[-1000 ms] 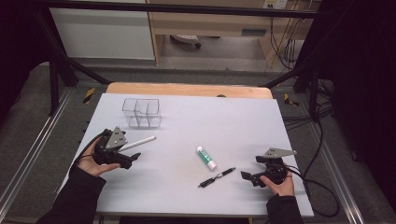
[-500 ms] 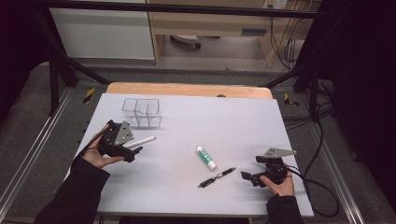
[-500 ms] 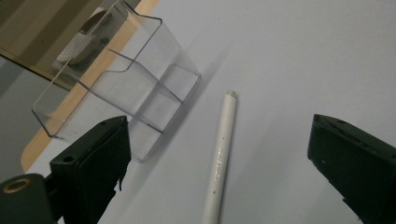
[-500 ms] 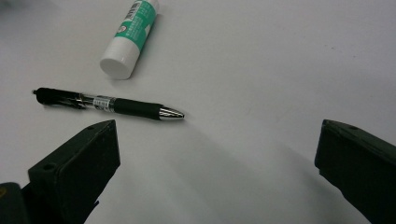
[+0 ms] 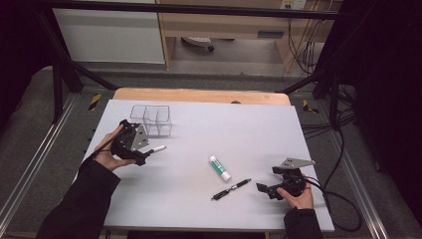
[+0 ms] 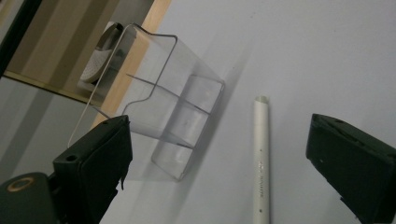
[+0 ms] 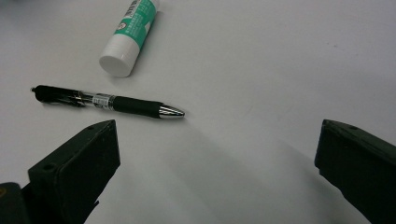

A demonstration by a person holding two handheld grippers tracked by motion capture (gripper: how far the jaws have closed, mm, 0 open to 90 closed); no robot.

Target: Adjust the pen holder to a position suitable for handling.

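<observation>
two grippers are working over a wide grey table (image 5: 199, 124) that is taking up most of the high view. at the far left of the table a clear plastic organizer (image 5: 151, 119) with inner dividers is standing upright; in the left gripper view the same organizer (image 6: 163, 121) is sitting just beyond the left jaw. the left gripper (image 5: 141, 155) is hovering just near of the organizer with its jaws spread wide, gripping nothing. a white pen (image 5: 158, 148) is lying flat on the table right at the gripper's tip, and in the left gripper view this white pen (image 6: 261, 158) is lying between the two parted jaws, touching neither, just beside the organizer but apart from it. the right gripper (image 5: 263, 189) is resting at the near right of the table, jaws also standing wide apart and holding nothing. a green and white glue stick (image 5: 219, 168) is lying near the middle of the table, and a black pen (image 5: 231, 189) is lying just near of it, to the left of the right gripper. in the right gripper view the black pen (image 7: 107, 102) is lying beyond the jaws, with the glue stick (image 7: 130, 35) just past it, not touching.
</observation>
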